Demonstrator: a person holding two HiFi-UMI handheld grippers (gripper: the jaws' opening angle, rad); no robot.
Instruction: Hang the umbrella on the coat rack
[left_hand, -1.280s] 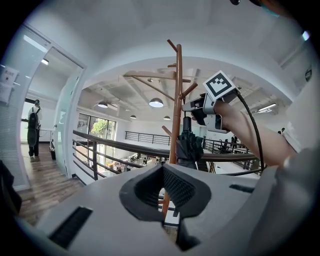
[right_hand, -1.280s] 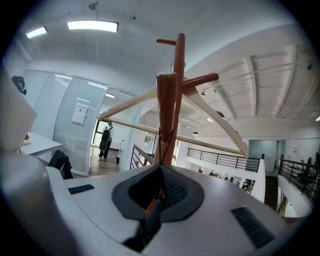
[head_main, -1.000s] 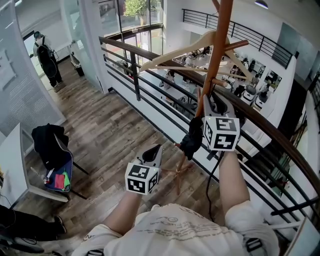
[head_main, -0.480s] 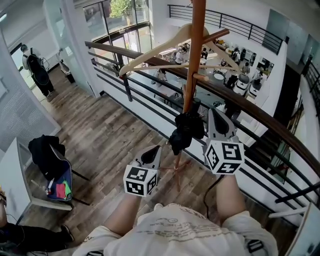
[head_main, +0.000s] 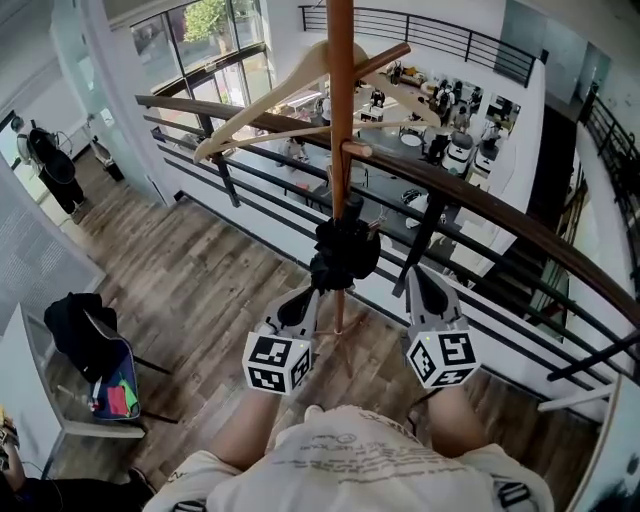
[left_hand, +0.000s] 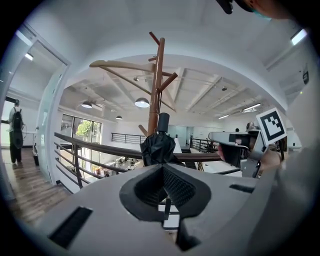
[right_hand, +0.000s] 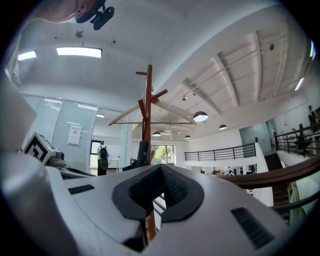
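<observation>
Both forearms reach forward side by side, held apart. The left tongs (head_main: 308, 297) are closed and empty. The right tongs (head_main: 416, 276), pointing level, have just closed on nothing.

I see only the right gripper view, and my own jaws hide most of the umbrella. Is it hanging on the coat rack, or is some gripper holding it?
Observer: In the head view the black umbrella hangs against the coat rack pole; the right gripper is beside it, not on it.
Operator: And the left gripper?
Observer: The left gripper view shows its jaws together, empty, the umbrella beyond them.
Operator: How is the umbrella turned?
Observer: Folded, handle upward, canopy bunched below.
</observation>
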